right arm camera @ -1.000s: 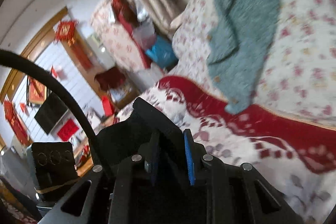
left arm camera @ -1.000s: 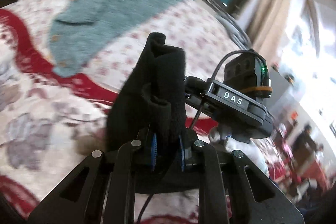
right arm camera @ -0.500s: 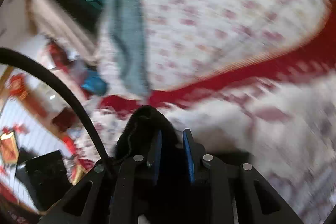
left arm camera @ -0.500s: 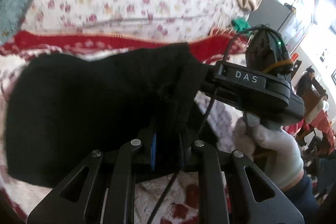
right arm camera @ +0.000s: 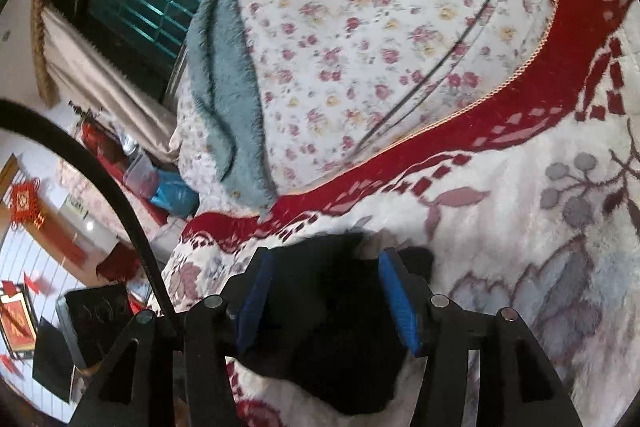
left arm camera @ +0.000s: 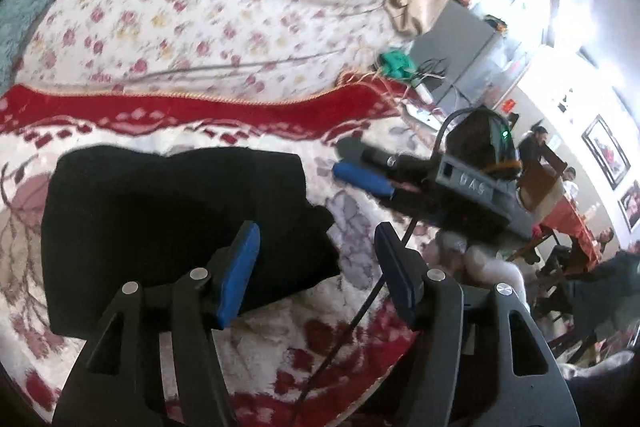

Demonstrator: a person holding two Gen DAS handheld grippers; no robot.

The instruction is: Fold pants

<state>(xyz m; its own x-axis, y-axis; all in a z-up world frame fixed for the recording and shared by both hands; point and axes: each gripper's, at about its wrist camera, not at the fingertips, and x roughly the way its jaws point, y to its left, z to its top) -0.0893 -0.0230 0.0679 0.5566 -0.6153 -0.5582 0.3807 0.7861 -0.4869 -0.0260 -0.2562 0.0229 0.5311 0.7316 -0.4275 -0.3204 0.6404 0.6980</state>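
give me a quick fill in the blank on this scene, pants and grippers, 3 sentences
1. The color of the folded pants is ____.
2. The jaws of the left gripper stand ____, holding nothing.
3. The pants lie on a blanket whose wide border band is ____ in color.

Missing words: black; open; red

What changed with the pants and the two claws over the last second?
Both claws let go: the left claw and right claw, each shut on the black pants before, now stand open. The pants went from held up to lying folded on the white-and-red blanket. The teal garment stays on the floral bedspread.
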